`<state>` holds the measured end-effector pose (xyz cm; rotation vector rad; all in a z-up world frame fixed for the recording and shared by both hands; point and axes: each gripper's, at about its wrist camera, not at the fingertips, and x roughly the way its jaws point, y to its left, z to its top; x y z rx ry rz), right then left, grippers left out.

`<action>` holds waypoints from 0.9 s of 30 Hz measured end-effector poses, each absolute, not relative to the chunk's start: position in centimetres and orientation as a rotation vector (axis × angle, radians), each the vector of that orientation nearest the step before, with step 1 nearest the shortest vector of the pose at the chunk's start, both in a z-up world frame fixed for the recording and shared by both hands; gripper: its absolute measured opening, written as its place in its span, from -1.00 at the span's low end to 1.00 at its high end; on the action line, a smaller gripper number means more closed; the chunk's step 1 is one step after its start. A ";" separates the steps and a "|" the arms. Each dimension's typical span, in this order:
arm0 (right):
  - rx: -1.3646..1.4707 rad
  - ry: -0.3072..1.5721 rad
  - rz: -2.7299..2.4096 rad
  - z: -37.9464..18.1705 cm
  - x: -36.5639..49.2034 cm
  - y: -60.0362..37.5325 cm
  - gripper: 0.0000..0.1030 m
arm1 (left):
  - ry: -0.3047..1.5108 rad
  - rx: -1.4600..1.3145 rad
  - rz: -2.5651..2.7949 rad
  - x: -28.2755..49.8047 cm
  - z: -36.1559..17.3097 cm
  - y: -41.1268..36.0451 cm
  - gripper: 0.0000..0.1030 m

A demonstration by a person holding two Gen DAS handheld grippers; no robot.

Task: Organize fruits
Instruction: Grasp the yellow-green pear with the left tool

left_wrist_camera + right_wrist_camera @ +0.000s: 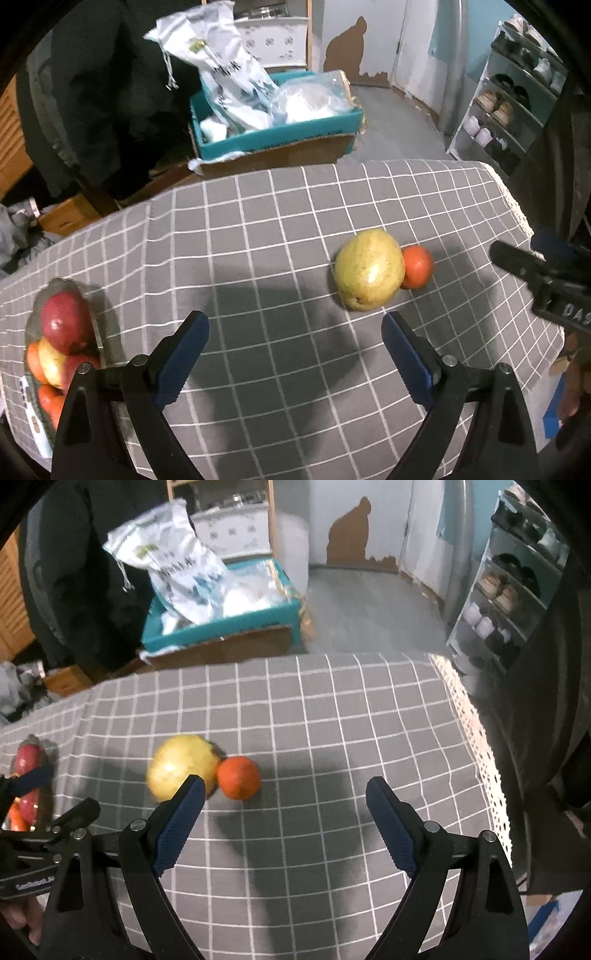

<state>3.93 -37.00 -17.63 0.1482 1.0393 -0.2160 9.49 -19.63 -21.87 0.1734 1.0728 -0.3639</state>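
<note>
While you held both tools angled down over the table, your left gripper (295, 343) had its jaws spread wide with nothing between them, only bare gridded tablecloth (258, 229) under the gap. Your right gripper (284, 812) was the same: jaws wide apart, empty, cloth below.

Just past the left gripper's right-hand finger sat the yellow-green pear (368, 270), resting on the cloth. The orange fruit (417, 266) touched its far-right side, partly tucked behind it. In the right wrist view the same pair sat just beyond that gripper's left finger, whose tip overlapped the pear's lower edge in frame; I could not tell whether there was contact. Image was blurred there.

At the left edge of the table, your clear bowl (94, 325) already held several fruits: a red apple (64, 320) on top, a yellowish one and orange ones beneath. It sat well apart from the pear and the orange fruit.

Your hand (22, 919) showed at the lower left of the right wrist view, gripping the left tool's handle.

Beyond the table's far edge, a teal box (280, 134) stuffed with white bags stood on a cardboard carton on the floor. A shoe rack (517, 96) stood at far right.
</note>
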 end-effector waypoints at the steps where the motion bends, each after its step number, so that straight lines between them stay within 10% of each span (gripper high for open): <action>1: 0.146 1.054 -0.220 -18.2 4.2 -37.3 0.70 | 1.080 0.169 -0.368 9.7 -22.1 -19.9 0.86; 27: 0.213 1.179 -0.245 -24.0 5.9 -40.6 0.70 | 1.199 0.166 -0.491 14.1 -28.5 -26.2 0.85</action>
